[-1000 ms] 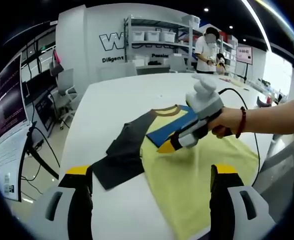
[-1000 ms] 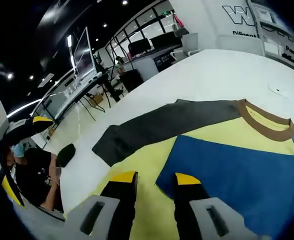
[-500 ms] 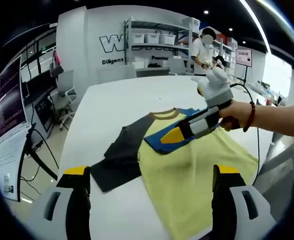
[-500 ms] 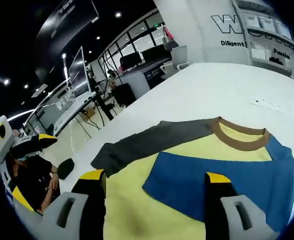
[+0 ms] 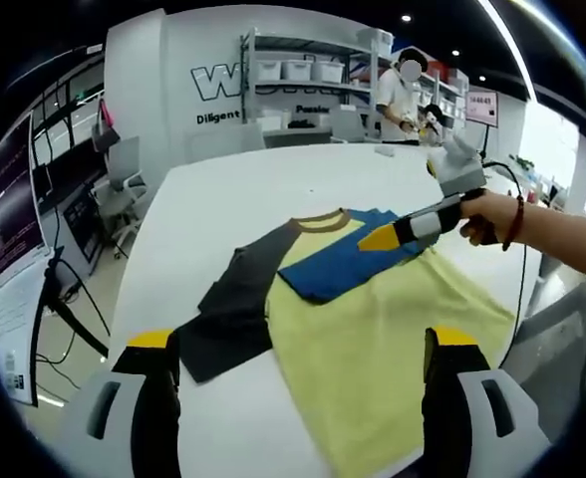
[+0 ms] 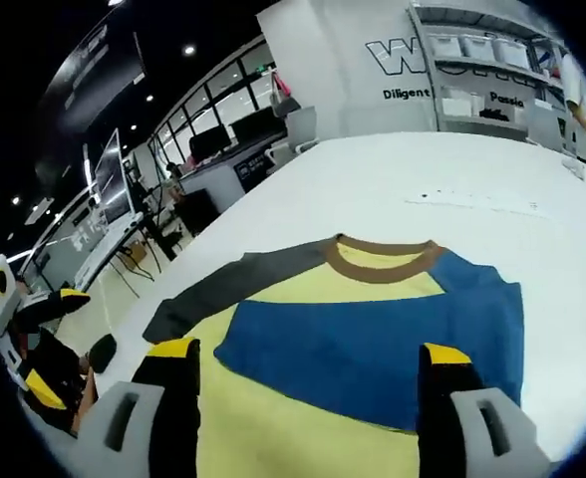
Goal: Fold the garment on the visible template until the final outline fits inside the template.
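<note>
Since a second ago, the right gripper [image 5: 383, 237] has lifted off the shirt and drawn back toward the right of the left gripper view, and its jaws, nearly together then, now stand spread wide with nothing between them in the right gripper view [image 6: 308, 351]. A hand [image 5: 487, 214] with a dark red bead bracelet grips its handle, the forearm reaching in from the right edge, the gripper's yellow tip pointing left and slightly down, above the blue sleeve [image 5: 338, 264].

The left gripper [image 5: 298, 341] hangs low at the bottom of its view, jaws wide apart and holding nothing, short of the shirt's near hem.

The garment [image 5: 373, 339], a yellow shirt with a brown collar [image 6: 383, 261], lies flat on the white table [image 5: 233, 194] in the centre of both views. Its blue sleeve is folded across the chest, running from centre to right in the right gripper view [image 6: 373, 344]; the dark grey sleeve [image 5: 228, 304] stretches out flat toward the lower left, its cuff near the table's left edge.

Bare table spreads beyond the collar toward the shelving [image 5: 313, 75] at the top of the frame. The shirt's right side runs close to the table's right edge.
</note>
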`<action>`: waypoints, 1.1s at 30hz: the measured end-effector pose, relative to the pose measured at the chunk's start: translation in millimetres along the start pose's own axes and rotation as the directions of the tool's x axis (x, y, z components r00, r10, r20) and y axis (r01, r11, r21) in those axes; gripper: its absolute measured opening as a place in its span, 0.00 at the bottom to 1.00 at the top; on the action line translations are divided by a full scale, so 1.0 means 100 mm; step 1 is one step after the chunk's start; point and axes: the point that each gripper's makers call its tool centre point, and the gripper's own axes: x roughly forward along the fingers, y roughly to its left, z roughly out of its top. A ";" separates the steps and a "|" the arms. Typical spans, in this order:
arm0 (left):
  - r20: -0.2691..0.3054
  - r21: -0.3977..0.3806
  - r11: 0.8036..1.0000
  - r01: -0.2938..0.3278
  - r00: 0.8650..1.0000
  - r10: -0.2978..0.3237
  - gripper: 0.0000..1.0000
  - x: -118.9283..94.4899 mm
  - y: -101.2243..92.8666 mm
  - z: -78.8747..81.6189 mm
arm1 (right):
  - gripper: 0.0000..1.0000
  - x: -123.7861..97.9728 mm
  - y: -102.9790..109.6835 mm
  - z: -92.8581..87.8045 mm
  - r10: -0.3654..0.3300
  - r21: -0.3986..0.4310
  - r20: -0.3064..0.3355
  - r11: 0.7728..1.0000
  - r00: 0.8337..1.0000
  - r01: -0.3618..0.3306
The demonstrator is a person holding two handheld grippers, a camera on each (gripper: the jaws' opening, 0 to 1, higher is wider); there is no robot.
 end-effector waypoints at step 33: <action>-0.024 0.002 1.000 -0.003 1.000 0.003 0.98 0.04 0.01 -0.03 | 0.44 -0.47 -1.13 -0.48 -0.260 0.129 -0.041 0.956 0.965 0.263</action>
